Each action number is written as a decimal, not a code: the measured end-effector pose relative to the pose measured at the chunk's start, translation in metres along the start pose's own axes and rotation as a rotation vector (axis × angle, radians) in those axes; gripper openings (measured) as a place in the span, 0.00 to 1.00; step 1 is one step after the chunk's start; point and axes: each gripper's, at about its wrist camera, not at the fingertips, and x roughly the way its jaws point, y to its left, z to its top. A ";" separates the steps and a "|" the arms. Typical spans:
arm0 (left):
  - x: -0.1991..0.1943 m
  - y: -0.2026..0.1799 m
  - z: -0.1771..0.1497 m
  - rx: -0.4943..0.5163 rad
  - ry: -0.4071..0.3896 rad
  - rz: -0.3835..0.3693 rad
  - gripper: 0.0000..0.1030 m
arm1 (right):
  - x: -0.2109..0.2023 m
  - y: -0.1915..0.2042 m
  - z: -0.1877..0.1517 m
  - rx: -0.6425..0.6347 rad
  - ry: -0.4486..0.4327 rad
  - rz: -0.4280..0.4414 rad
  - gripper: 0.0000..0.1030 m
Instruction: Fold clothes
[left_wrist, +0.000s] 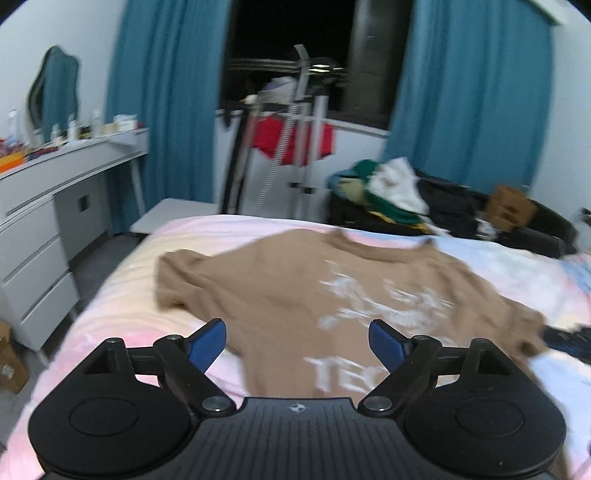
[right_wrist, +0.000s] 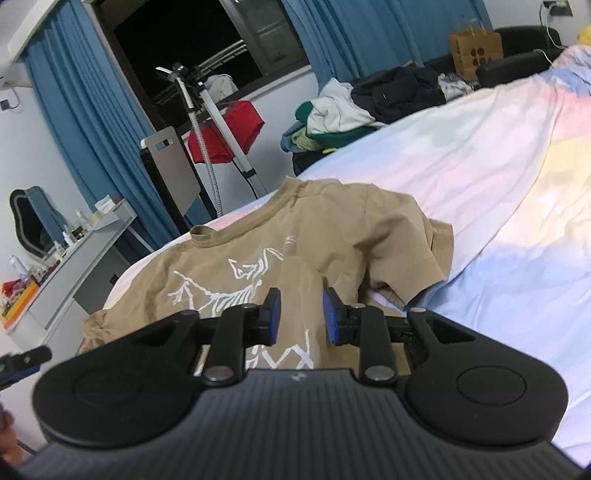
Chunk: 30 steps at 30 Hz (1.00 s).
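A tan T-shirt (left_wrist: 280, 295) with a white skeleton print lies spread on the bed, collar toward the far edge. My left gripper (left_wrist: 295, 328) hovers over its near part, blue pads wide apart with nothing between them. In the right wrist view the T-shirt (right_wrist: 332, 236) rises in a ridge between the fingers of my right gripper (right_wrist: 301, 295), whose narrow-set jaws pinch that fold near the right sleeve (right_wrist: 417, 258). The left gripper's tip (right_wrist: 26, 358) shows at the far left edge. The shirt's near hem is hidden behind the gripper bodies.
The bed has a pastel sheet (right_wrist: 480, 177). A pile of clothes (left_wrist: 388, 192) sits past its far edge, beside a drying rack with a red garment (left_wrist: 295, 144). A white dresser (left_wrist: 44, 206) stands left. A paper bag (right_wrist: 474, 44) is at the back right.
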 end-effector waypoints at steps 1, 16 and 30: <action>-0.006 -0.008 -0.007 0.002 -0.010 -0.021 0.89 | -0.002 0.001 0.000 -0.005 -0.001 -0.001 0.28; 0.001 -0.019 -0.053 -0.029 -0.025 -0.083 1.00 | -0.019 -0.004 0.005 0.017 -0.014 0.001 0.57; 0.011 -0.020 -0.062 0.000 -0.016 -0.113 1.00 | -0.018 -0.028 0.021 0.120 -0.050 -0.001 0.57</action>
